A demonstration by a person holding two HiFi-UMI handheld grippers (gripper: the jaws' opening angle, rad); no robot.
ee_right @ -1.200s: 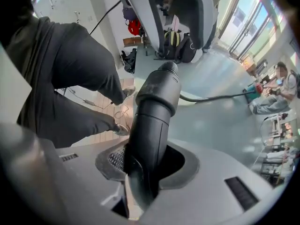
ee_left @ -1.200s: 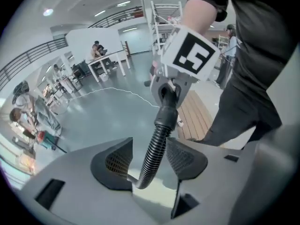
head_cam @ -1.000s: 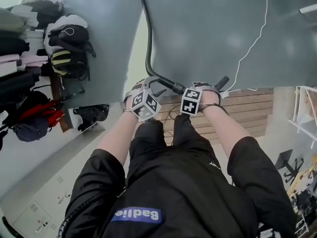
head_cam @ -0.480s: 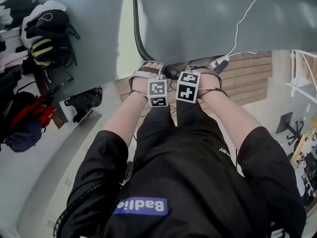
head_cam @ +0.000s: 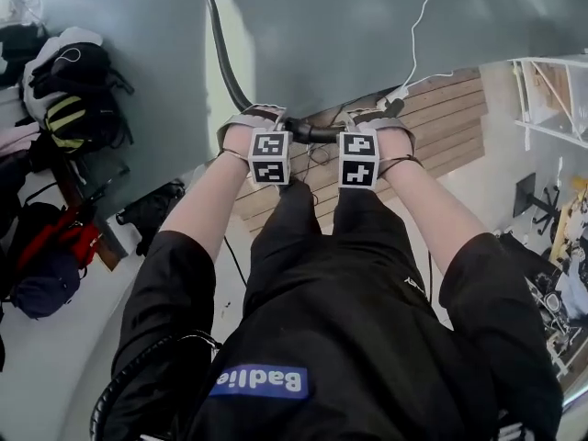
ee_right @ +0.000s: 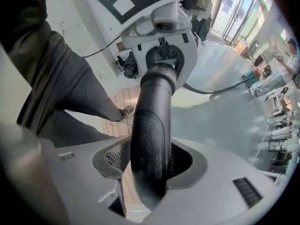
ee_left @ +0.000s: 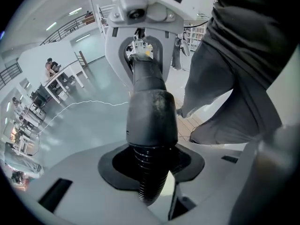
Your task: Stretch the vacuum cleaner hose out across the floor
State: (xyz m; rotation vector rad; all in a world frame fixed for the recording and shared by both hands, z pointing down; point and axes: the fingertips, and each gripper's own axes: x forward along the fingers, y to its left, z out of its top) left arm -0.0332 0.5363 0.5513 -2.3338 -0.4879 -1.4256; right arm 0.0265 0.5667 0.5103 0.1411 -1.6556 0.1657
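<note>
1. A person stands over a grey floor (head_cam: pixel 349 26), holding the end of a black vacuum hose (head_cam: pixel 218 44) in two hand-held grippers, side by side in front of the knees.
2. The left gripper (ee_left: pixel 150 175) has just been closing. Its fingers (ee_left: pixel 61 172) are pinching the ribbed part of the hose, just below the smooth cuff (ee_left: pixel 151 118).
3. The right gripper (ee_right: pixel 150 172) has just been easing wider, yet its fingers (ee_right: pixel 234 172) look to be clamped on the stiff black tube (ee_right: pixel 152 121) at the hose's end.
4. The held stretch lies level and crosswise, running straight from one set of fingers to the other.
5. Beyond the left fingers the hose bends away and trails off across the floor, out of the top of the head view.
6. The left hand is therefore the nearer to the free run and the right holds the very end. Stretching it out likely means drawing that end away along the line of the trailing part.
7. A thin white cable (head_cam: pixel 418 26) lies on the floor beyond the right fingers, apart from the hose.
</note>
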